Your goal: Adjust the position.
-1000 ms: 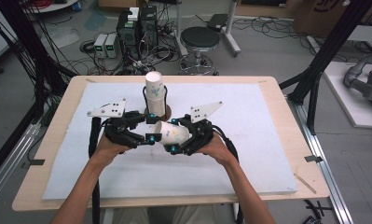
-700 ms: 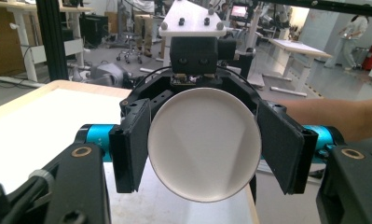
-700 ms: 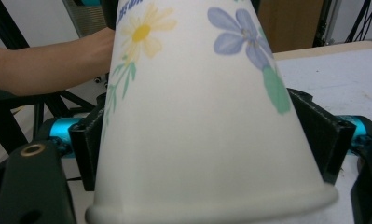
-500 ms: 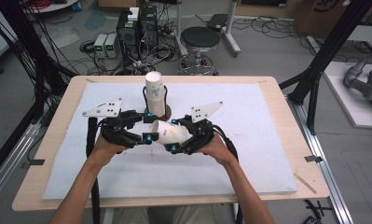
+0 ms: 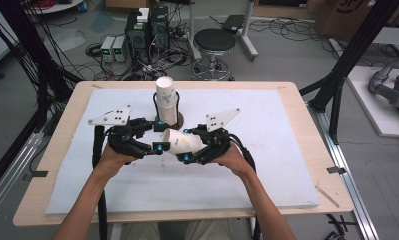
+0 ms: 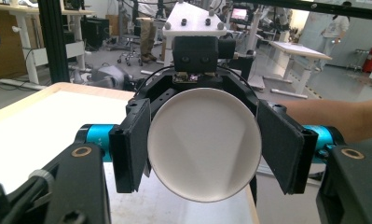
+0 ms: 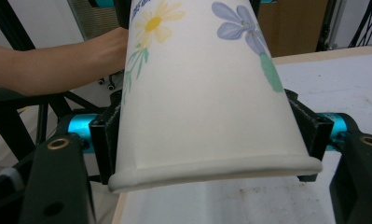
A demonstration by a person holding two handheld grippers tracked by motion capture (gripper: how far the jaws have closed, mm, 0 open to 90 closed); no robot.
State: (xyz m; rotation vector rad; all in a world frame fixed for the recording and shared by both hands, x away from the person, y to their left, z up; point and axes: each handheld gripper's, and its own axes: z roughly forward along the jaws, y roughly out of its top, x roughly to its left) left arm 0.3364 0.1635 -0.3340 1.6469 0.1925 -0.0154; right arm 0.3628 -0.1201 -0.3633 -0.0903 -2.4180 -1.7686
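A white paper cup with printed flowers (image 5: 181, 142) lies on its side above the white mat (image 5: 267, 165), held between my two grippers, which face each other. My left gripper (image 5: 158, 136) is shut on the cup's base end; in the left gripper view its pads (image 6: 131, 144) press both sides of the round base (image 6: 204, 149). My right gripper (image 5: 188, 145) has just been closing its jaws, and its pads (image 7: 103, 140) now press the cup (image 7: 202, 93) just behind the rim. A stack of cups (image 5: 165, 96) stands upright on a brown disc (image 5: 177, 120) right behind the grippers.
The mat covers most of a wooden table (image 5: 307, 125). Black frame posts (image 5: 347, 60) stand beside the table at the left and right. A stool (image 5: 214, 42) and computer boxes (image 5: 147, 27) sit on the floor behind the far edge.
The right gripper's jaws have drawn in onto the cup's rim end. Both hands, the held cup and the stack stay where they were.
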